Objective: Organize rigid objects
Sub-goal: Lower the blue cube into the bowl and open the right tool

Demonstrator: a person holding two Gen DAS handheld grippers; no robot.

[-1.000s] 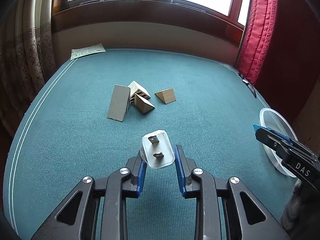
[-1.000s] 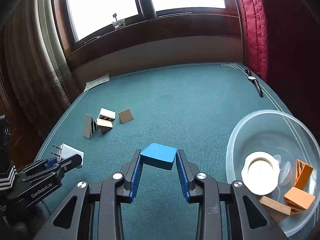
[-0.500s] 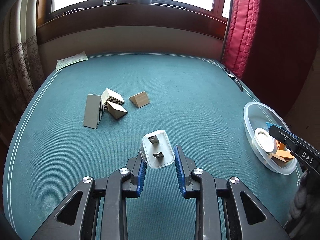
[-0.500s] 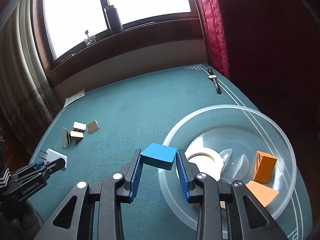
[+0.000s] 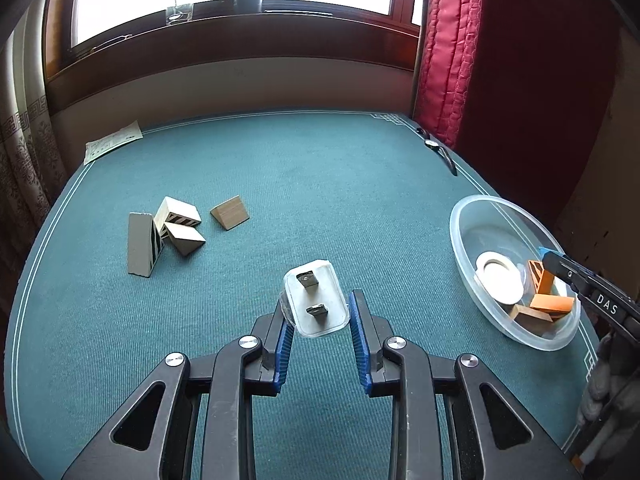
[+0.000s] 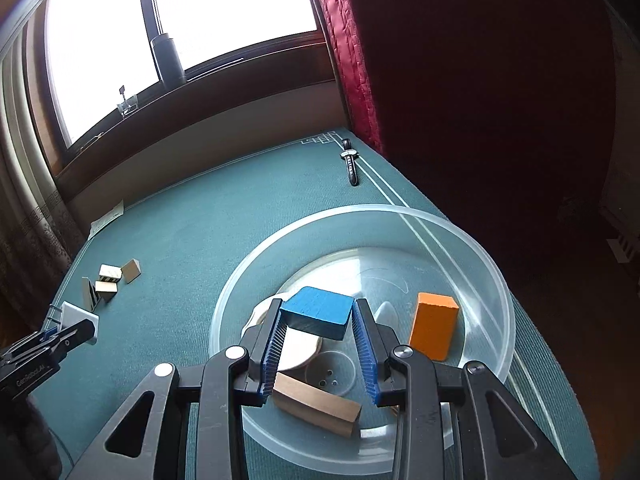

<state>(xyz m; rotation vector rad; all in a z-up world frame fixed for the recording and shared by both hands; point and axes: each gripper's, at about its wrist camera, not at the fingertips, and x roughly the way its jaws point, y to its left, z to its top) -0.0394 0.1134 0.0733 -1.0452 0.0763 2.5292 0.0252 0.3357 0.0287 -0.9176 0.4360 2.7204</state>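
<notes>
Blue wooden block (image 6: 318, 312) pinched above smooth clear plastic bowl (image 6: 496, 280).

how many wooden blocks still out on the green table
4, clustered at the table's left: a tall striped wedge, a striped block behind it, a wedge in front, and a lone wedge to their right. None seem hidden.

Wooden blocks (image 5: 176, 232) lie left on the table (image 5: 320, 184), the bowl (image 5: 464, 236) right, a watch (image 5: 438, 150) behind it.
</notes>
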